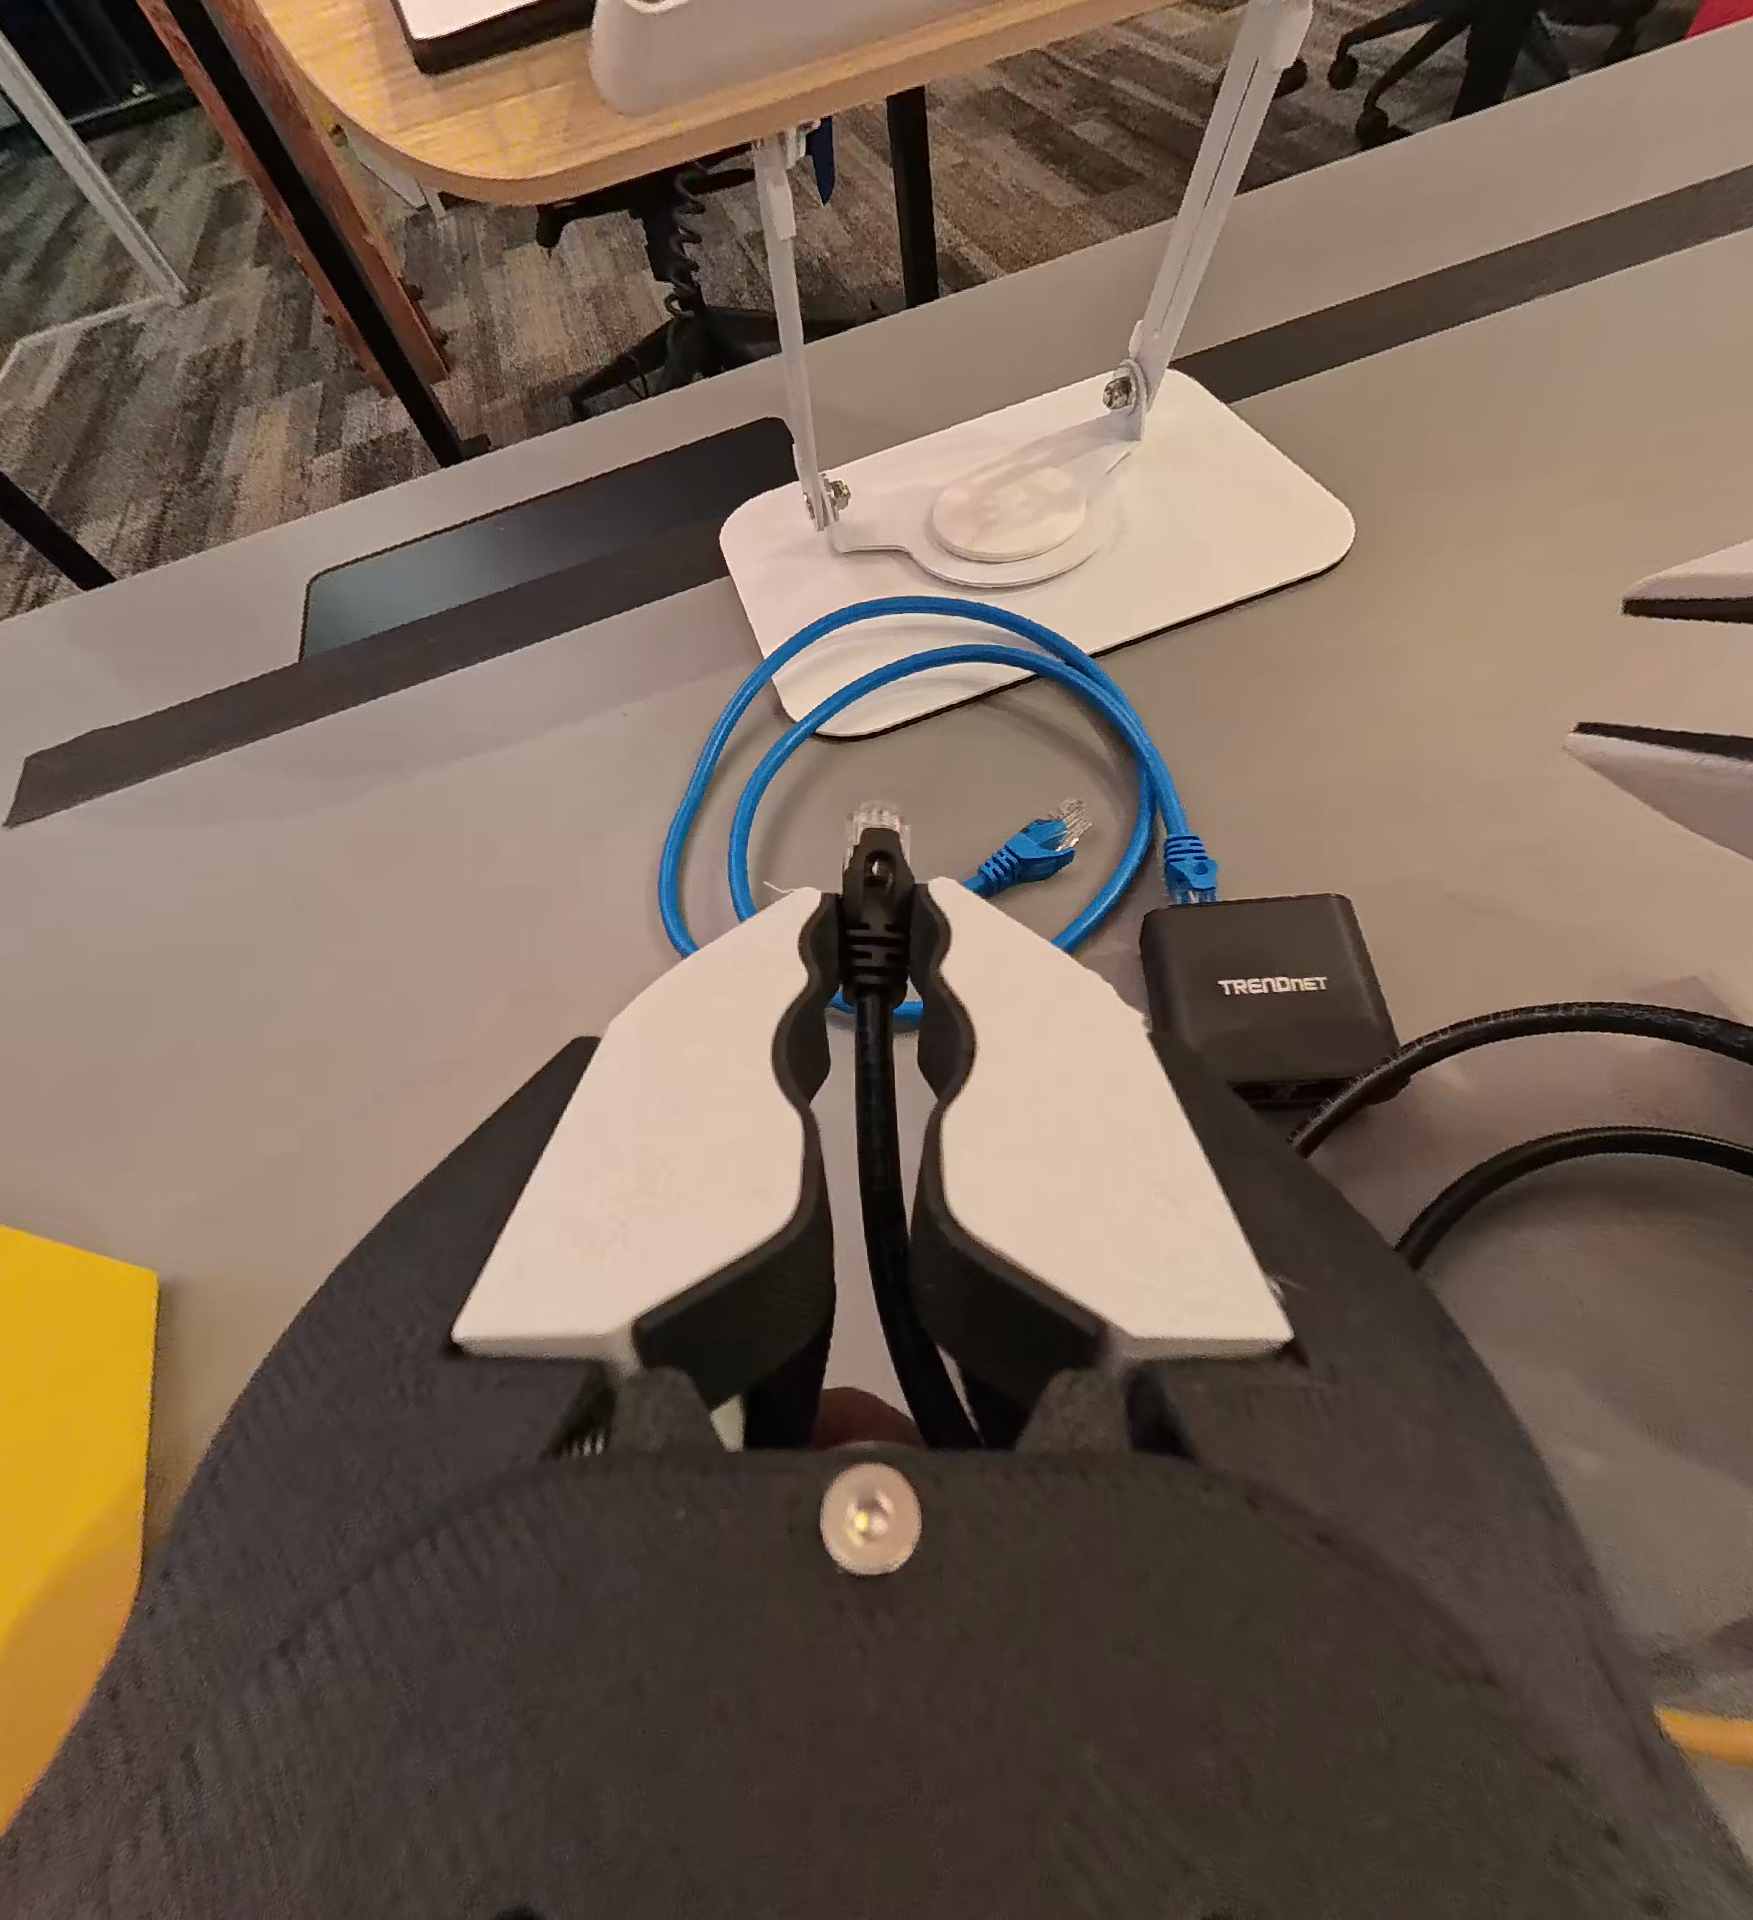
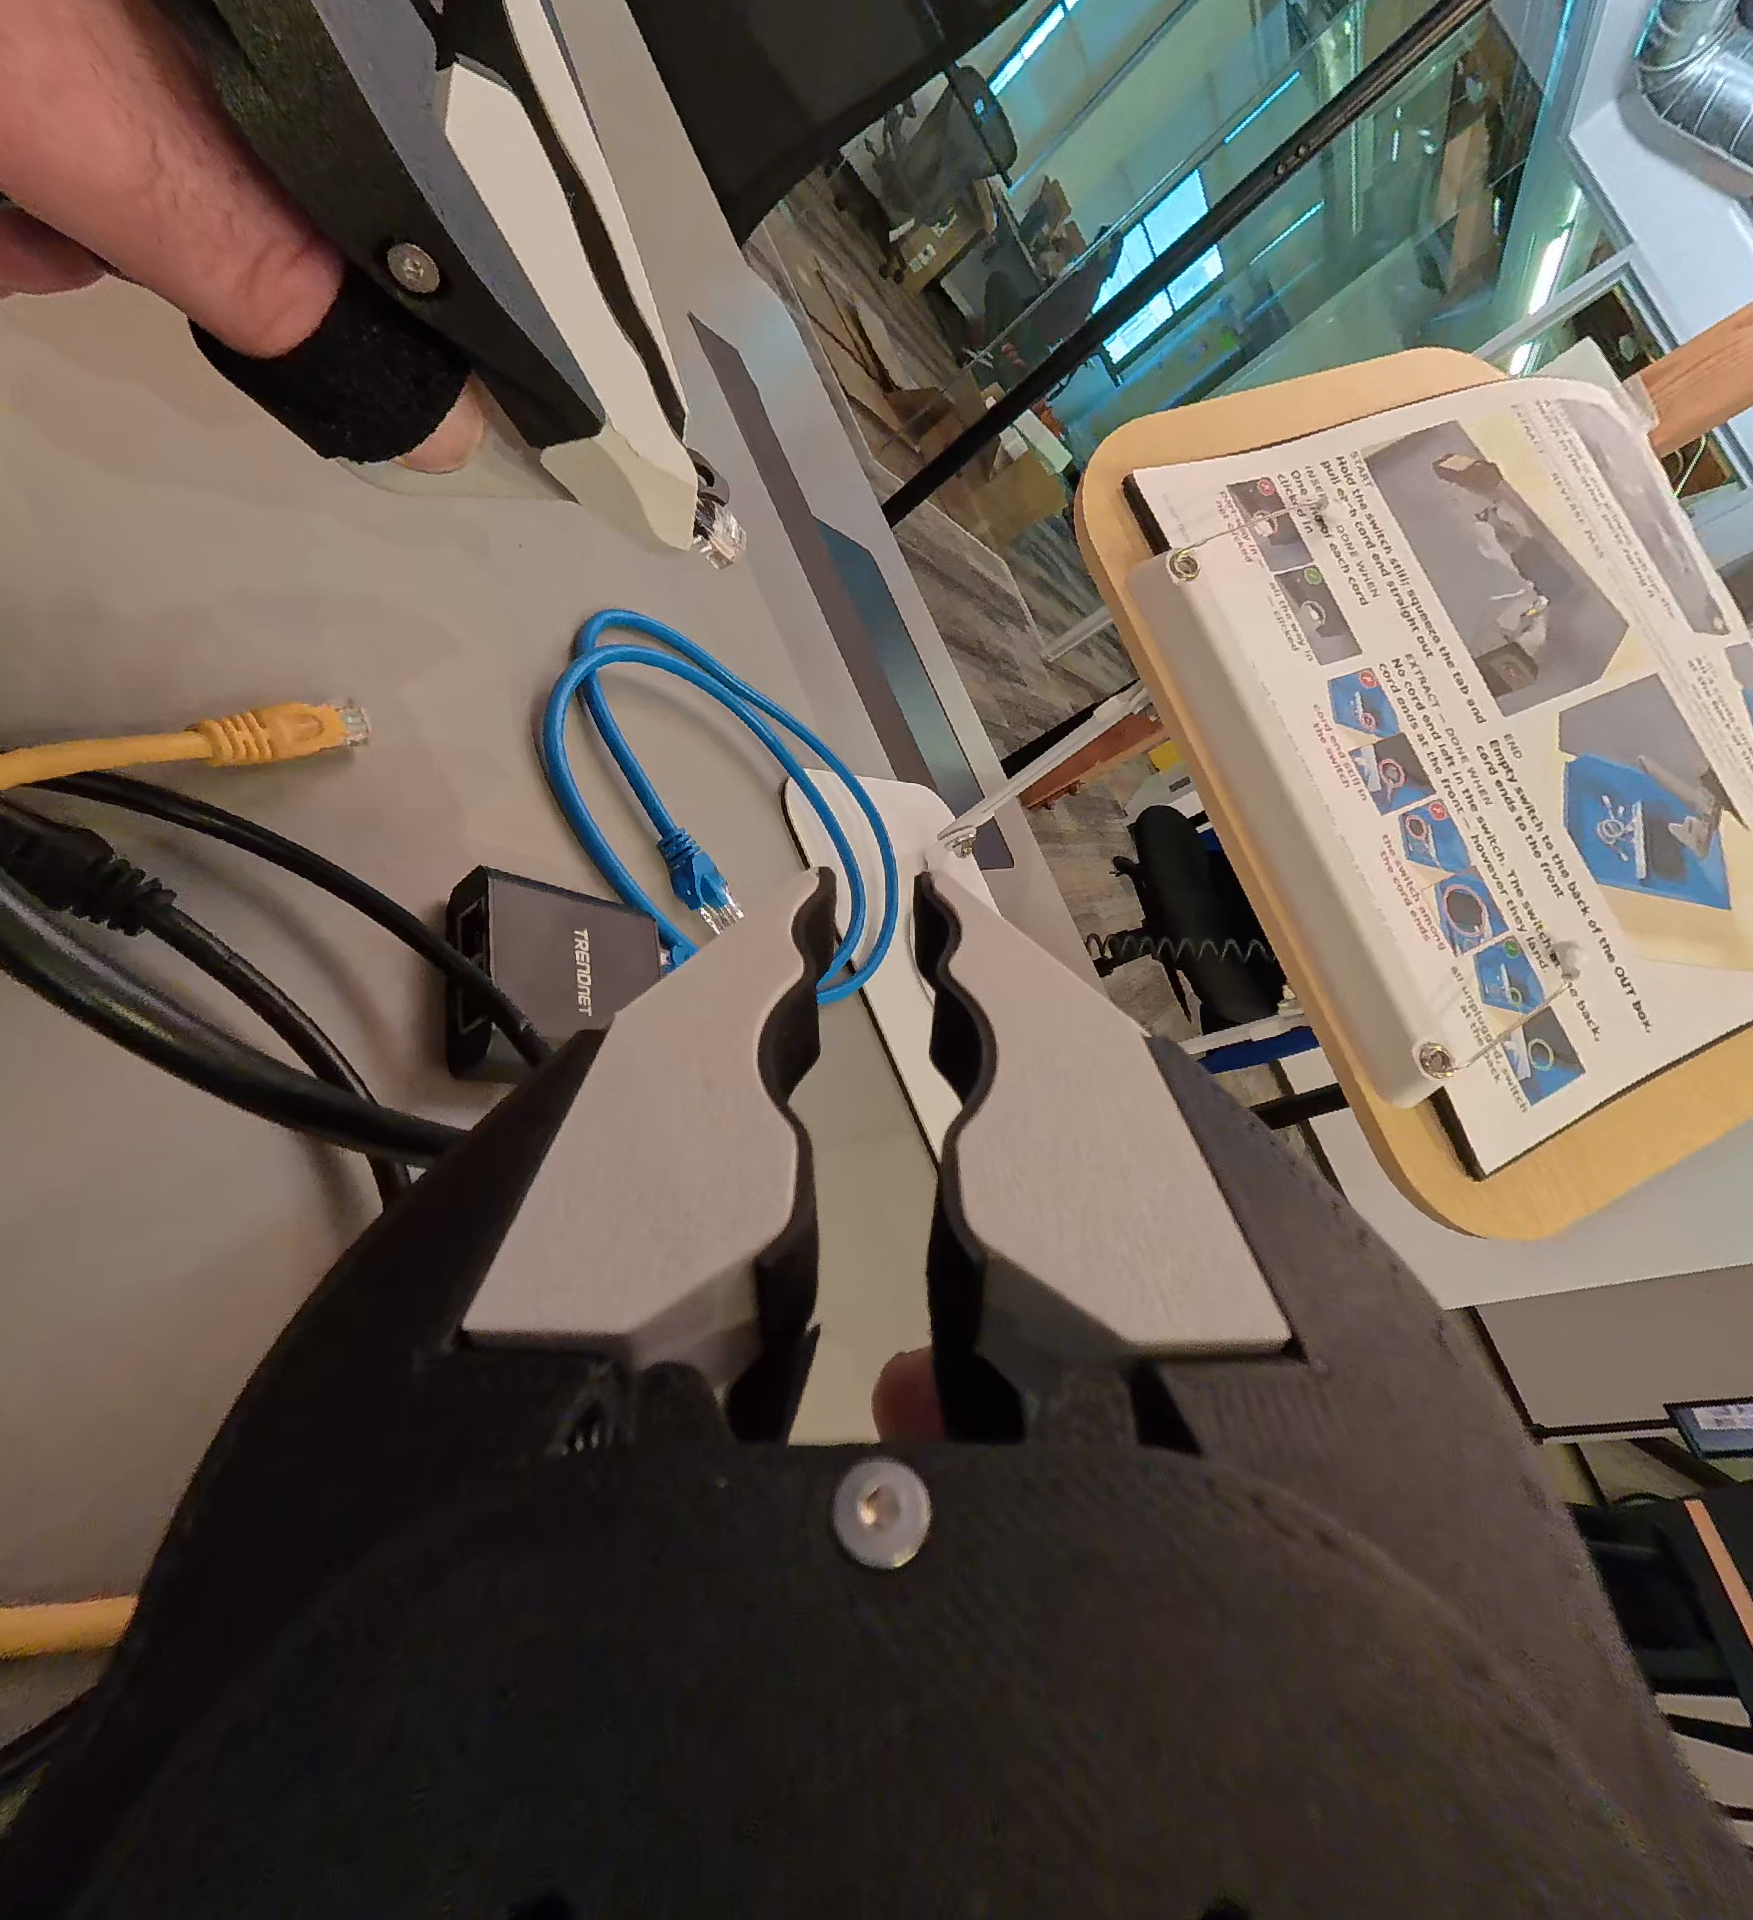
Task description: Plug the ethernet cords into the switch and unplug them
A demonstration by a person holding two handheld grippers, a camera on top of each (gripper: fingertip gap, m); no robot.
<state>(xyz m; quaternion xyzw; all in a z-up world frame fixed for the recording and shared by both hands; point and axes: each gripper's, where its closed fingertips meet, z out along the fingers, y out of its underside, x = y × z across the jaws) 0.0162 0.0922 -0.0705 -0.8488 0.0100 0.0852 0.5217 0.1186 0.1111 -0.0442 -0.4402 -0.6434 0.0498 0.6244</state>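
My left gripper is shut on a black ethernet cord, held above the grey table. Its clear plug sticks out past the tips. The black switch lies just to the right, ports on its near side. A blue cord is coiled behind it. One blue plug lies free. The other touches the switch's far side; I cannot tell if it is plugged in. My right gripper is open and empty above the switch and the blue cord. The left gripper shows at the top left.
A yellow cord plug lies loose left of the blue coil. Thick black cables loop by the switch. A white stand base sits behind the coil and carries an instruction board. A yellow sheet lies at the near left. Left tips to right tips: about 11 cm. Between my left fingertips and the blue plug there is roughly 11 cm. Seen from the right wrist view as well.
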